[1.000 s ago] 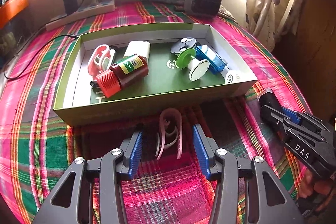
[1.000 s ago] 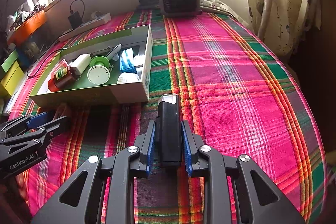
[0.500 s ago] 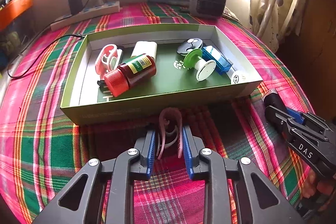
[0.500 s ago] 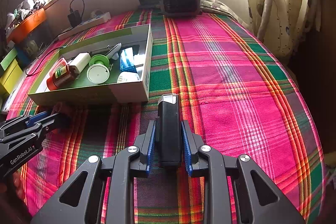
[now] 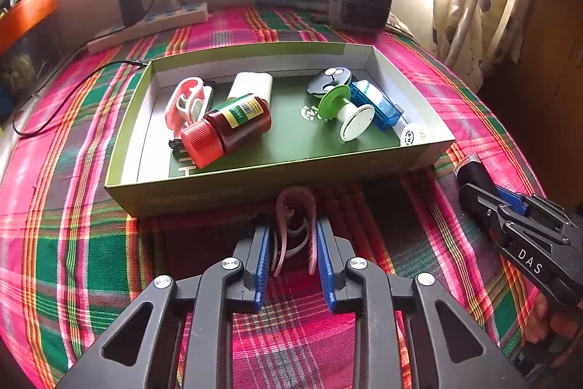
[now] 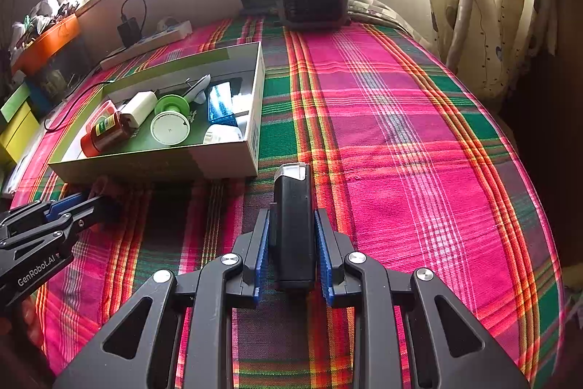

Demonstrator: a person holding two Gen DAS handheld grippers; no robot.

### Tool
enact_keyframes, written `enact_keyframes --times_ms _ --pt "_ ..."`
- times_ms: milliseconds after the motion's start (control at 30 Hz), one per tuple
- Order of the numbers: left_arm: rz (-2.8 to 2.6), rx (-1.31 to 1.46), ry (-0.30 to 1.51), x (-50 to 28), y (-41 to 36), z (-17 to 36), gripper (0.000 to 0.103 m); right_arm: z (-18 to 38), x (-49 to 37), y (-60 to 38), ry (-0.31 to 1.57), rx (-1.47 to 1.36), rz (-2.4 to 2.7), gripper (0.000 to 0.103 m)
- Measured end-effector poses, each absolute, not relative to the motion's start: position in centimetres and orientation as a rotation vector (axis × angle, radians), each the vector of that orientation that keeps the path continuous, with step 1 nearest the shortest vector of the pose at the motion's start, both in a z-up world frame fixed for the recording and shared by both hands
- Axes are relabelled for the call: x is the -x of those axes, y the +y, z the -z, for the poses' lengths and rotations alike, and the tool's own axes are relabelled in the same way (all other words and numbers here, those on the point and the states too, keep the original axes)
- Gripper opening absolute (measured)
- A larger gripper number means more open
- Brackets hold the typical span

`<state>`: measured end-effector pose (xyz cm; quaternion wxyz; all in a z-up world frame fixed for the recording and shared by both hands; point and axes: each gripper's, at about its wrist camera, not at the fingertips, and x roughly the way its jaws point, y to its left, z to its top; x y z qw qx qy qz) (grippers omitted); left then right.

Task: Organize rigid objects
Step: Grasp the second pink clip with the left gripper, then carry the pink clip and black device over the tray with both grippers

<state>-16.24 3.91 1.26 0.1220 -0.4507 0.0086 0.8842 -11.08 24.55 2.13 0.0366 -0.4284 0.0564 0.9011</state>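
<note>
Your left gripper (image 5: pixel 293 245) is pinching the pink clip (image 5: pixel 294 225), both blue pads pressed against its sides; the clip lies on the plaid cloth (image 5: pixel 91 243) just in front of the box (image 5: pixel 255 183). Your right gripper (image 6: pixel 293 243) is clamped on the black torch (image 6: pixel 293 228), which points to 12 o'clock with its clear tip just past the box's near right corner. In the left view the box lies at 12 o'clock from the clip and the right gripper at 3 o'clock. In the box, a red-capped bottle (image 5: pixel 227 130) lies on its side at the left, a second pink clip (image 5: pixel 186 101) beside it at 10 o'clock, and a green-and-white spool (image 5: pixel 346 113) and a blue case (image 5: pixel 377 104) at the right.
</note>
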Motion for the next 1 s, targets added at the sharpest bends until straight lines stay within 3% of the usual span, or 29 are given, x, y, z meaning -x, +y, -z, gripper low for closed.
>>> enact_keyframes --times_ms 1000 --pt "-2.575 1.286 -0.016 15.3 3.6 -2.2 0.022 -3.4 10.0 24.7 0.199 1.274 -2.816 0.024"
